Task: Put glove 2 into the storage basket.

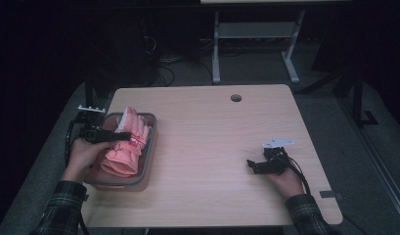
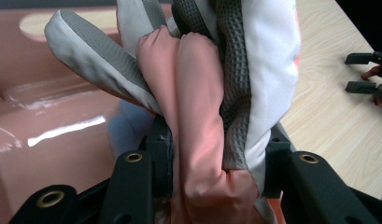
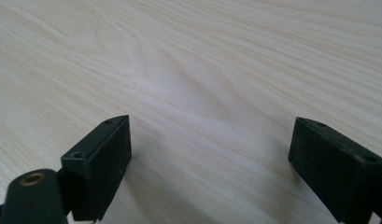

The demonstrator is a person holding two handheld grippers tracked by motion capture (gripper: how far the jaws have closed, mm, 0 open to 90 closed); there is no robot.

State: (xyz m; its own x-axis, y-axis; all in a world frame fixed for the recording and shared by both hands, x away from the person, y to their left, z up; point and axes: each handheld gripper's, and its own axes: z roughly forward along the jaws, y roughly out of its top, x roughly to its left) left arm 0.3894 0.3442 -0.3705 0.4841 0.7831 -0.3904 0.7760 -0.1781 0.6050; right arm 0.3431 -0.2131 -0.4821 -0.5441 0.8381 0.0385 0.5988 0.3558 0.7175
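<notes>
Pink-and-white padded fabric gloves [image 2: 202, 93] clamped in left gripper [image 1: 120, 136], over grey plastic bin [image 1: 149, 161]; right gripper [image 3: 212, 163] jaws wide, empty, resting on light wooden table [image 1: 212, 147]

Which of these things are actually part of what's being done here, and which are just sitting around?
In the job:
- pink-and-white padded glove with grey grip palms
- grey-rimmed plastic bin
- left gripper, clamped on the glove

Just about:
- right gripper, open, resting on bare wood
- light wooden table
- white desk frame behind

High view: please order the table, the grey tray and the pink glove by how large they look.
1. Table
2. Grey tray
3. Pink glove, lying inside the tray, held by the left gripper
</notes>
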